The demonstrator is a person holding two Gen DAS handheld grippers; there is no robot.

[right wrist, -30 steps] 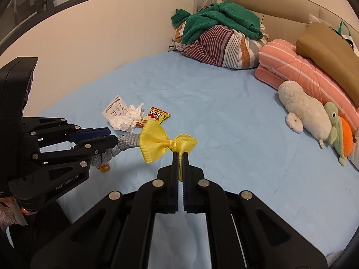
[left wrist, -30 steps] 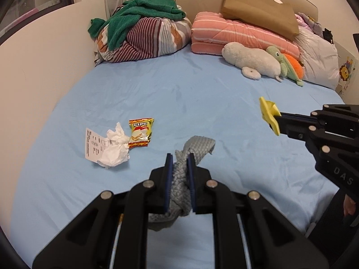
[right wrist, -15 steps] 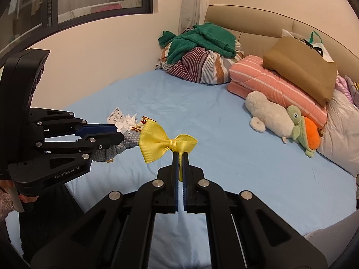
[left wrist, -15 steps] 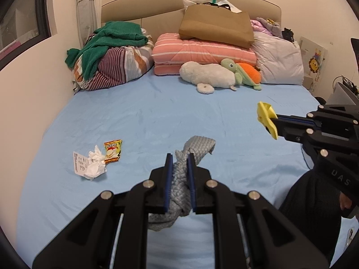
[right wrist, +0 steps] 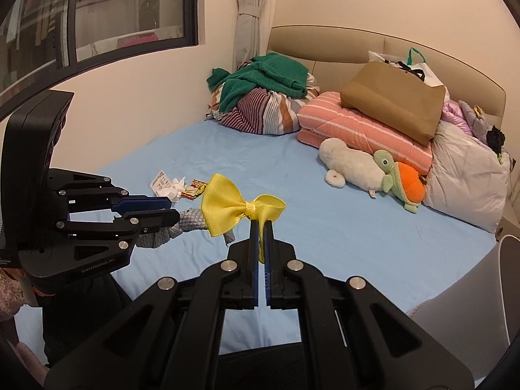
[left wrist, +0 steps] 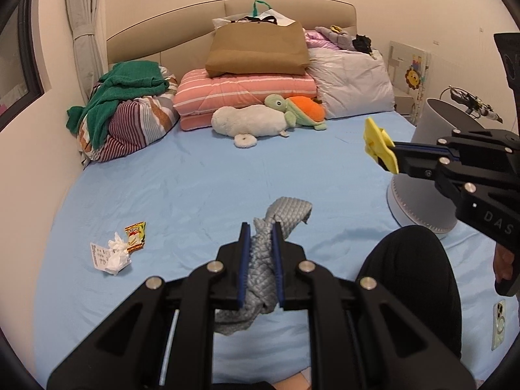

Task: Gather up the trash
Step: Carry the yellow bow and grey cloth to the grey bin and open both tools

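My left gripper (left wrist: 261, 232) is shut on a grey knitted sock (left wrist: 286, 211) that hangs above the blue bed (left wrist: 195, 175); in the right wrist view the same left gripper (right wrist: 172, 209) holds the grey sock (right wrist: 191, 219). My right gripper (right wrist: 261, 227) is shut on a yellow ribbon bow (right wrist: 227, 208), seen in the left wrist view as the right gripper (left wrist: 391, 152) with the yellow bow (left wrist: 377, 143). On the bed at the left lie a crumpled white tissue (left wrist: 117, 253), a receipt (left wrist: 99, 255) and a snack wrapper (left wrist: 136, 231).
A grey round bin (left wrist: 429, 162) stands beside the bed at the right. Pillows, a folded pink quilt (left wrist: 247, 87), a brown paper bag (left wrist: 256, 48), plush toys (left wrist: 253, 120) and a clothes pile (left wrist: 126, 113) fill the head end. A phone (left wrist: 499, 325) lies at the lower right.
Both grippers have risen and pulled back from the bed, each keeping its item. The trash at the left looks smaller and farther, and the grey bin has come into view at the right.
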